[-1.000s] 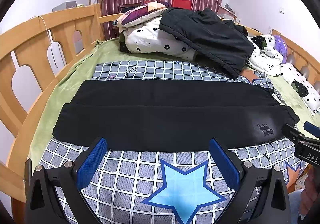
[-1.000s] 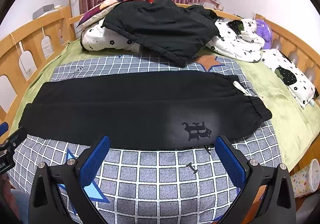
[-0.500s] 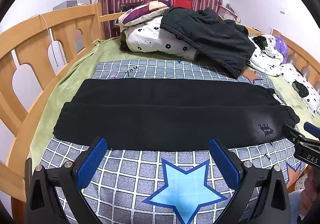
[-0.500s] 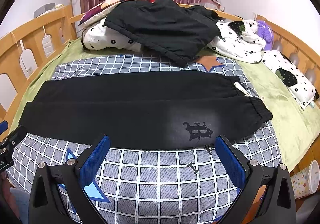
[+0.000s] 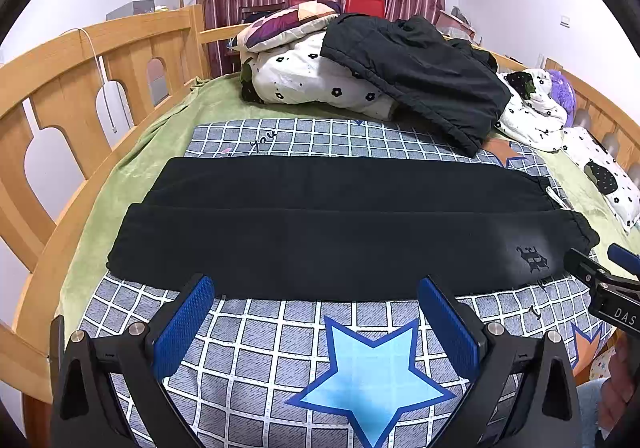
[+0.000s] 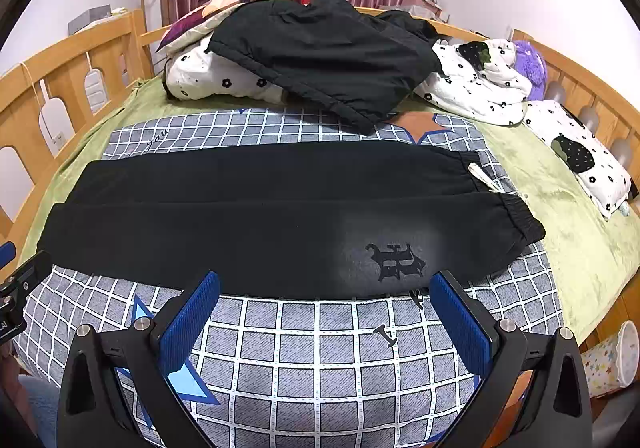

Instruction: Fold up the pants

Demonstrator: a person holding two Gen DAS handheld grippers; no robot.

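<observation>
Black pants point(image 5: 340, 232) spread flat across checked blanket point(image 5: 280, 348), legs side by side, waistband at right. Left gripper point(image 5: 316, 290) hovers just short of near hem edge, blue pads point(image 5: 182, 324) wide apart, empty. Right gripper point(image 5: 600, 272) tip at right edge, near waistband.

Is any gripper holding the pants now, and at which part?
Nothing is held. The left gripper and right gripper are both open, short of the black pants.

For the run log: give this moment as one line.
stage: pre-grasp | pants: flat on bed | left gripper: open | right gripper: open
</observation>
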